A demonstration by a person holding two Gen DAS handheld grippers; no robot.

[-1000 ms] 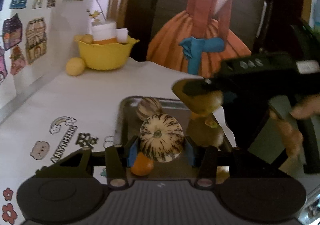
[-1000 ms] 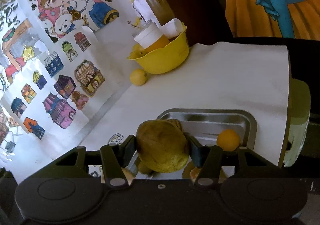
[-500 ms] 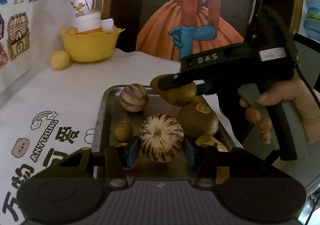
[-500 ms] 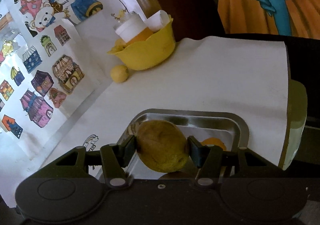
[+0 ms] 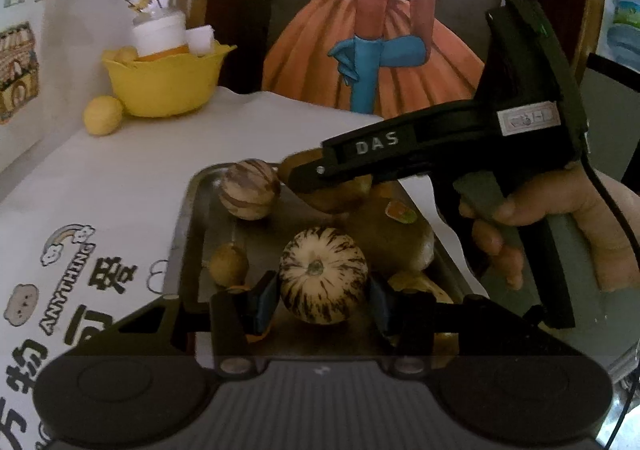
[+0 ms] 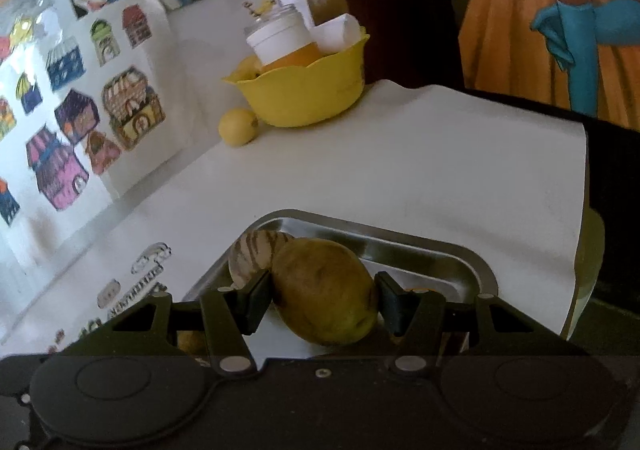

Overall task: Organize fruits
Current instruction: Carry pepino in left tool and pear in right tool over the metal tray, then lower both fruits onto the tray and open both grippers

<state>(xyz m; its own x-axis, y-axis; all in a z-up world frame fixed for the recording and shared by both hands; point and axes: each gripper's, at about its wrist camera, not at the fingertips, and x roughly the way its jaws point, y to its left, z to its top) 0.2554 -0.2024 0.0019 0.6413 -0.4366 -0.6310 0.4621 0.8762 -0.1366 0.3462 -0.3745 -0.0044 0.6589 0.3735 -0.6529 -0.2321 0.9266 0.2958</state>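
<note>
My left gripper is shut on a cream melon with dark stripes and holds it over the near part of the steel tray. My right gripper is shut on a brownish-yellow pear-like fruit above the tray's far end; it also shows in the left wrist view, under the black gripper body. In the tray lie a second striped melon, a small brown fruit and a large brown fruit with a sticker.
A yellow bowl with a white jar and fruit stands at the table's far left, a lemon beside it. The white cloth carries printed pictures. The table edge lies just right of the tray.
My right gripper has come lower and further over the tray's far end with its fruit. My left gripper has kept its melon and drawn slightly nearer the tray.
</note>
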